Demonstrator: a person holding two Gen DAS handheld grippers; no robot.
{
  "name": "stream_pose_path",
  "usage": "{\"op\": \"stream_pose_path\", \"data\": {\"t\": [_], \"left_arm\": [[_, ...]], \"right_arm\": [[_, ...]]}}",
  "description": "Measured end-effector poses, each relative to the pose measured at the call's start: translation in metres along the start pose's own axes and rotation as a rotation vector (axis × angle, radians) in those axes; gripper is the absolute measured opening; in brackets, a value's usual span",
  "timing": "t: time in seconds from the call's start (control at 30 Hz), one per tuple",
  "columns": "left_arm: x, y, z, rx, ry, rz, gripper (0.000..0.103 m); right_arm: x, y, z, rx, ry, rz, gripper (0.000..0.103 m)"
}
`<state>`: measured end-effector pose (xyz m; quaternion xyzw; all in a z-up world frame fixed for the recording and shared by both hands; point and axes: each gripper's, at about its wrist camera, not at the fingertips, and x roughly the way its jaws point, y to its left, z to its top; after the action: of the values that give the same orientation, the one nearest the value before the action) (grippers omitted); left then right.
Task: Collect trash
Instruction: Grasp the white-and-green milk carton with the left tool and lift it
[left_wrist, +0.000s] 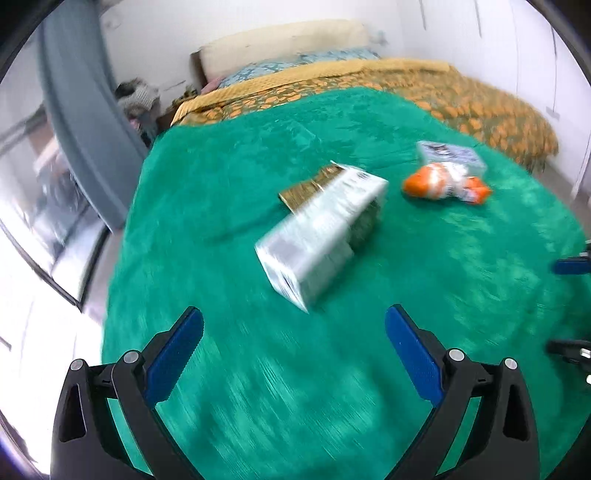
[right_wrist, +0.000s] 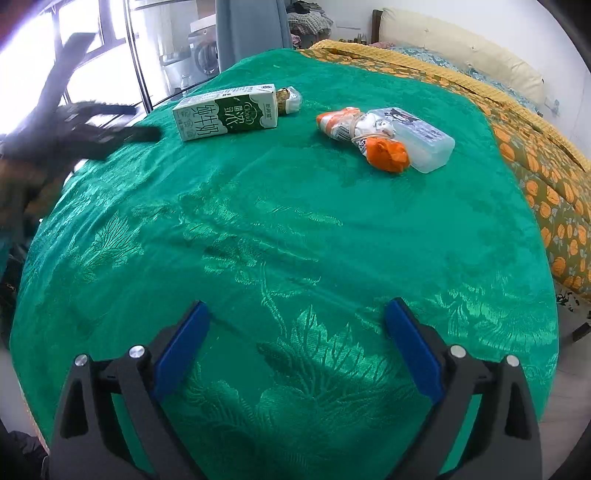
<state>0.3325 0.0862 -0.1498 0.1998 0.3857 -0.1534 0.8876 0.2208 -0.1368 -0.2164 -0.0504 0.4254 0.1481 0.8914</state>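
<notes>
A green and white milk carton (right_wrist: 226, 112) lies on its side on the green blanket (right_wrist: 295, 240); it also shows, blurred, in the left wrist view (left_wrist: 321, 230). A gold wrapper (left_wrist: 308, 186) lies against its far end (right_wrist: 286, 98). An orange and white wrapper (right_wrist: 364, 136) lies to the right (left_wrist: 445, 182), touching a clear plastic box (right_wrist: 424, 138) (left_wrist: 448, 155). My left gripper (left_wrist: 293, 332) is open and empty, short of the carton. My right gripper (right_wrist: 297, 321) is open and empty, well short of all the trash.
The blanket covers a bed with an orange-patterned quilt (right_wrist: 546, 177) and pillows (left_wrist: 288, 44) at the head. A window and grey curtain (left_wrist: 81, 122) stand to the left. The left gripper shows blurred at the left edge of the right wrist view (right_wrist: 81, 125).
</notes>
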Motion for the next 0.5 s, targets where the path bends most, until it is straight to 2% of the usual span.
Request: {"op": "stream_pose_path", "data": {"t": [0.07,0.3,0.33,0.37,0.4,0.47,0.5], "left_arm": [[0.015,0.004,0.013,0.033,0.012,0.007,0.097],[0.051,-0.005,0.037,0.153,0.037,-0.058,0.097],[0.053,-0.007,0.039,0.166,0.037,-0.067,0.086],[0.054,-0.008,0.039,0.173,0.044,-0.083,0.065],[0.054,-0.008,0.038,0.163,0.054,-0.106,0.063],[0.046,-0.005,0.036,0.116,0.040,-0.153,0.047],[0.041,-0.004,0.034,0.094,0.043,-0.162,0.044]], "right_arm": [[0.000,0.000,0.000,-0.001,0.000,-0.002,0.094],[-0.001,-0.001,0.000,-0.001,0.000,-0.003,0.094],[-0.001,-0.001,0.000,-0.001,0.000,-0.003,0.094],[-0.001,-0.001,0.000,-0.001,0.000,-0.002,0.094],[-0.001,-0.001,0.000,-0.001,0.000,-0.002,0.094],[-0.001,-0.001,0.000,-0.001,-0.001,-0.003,0.094],[-0.001,0.000,0.000,-0.001,-0.001,-0.003,0.094]]}}
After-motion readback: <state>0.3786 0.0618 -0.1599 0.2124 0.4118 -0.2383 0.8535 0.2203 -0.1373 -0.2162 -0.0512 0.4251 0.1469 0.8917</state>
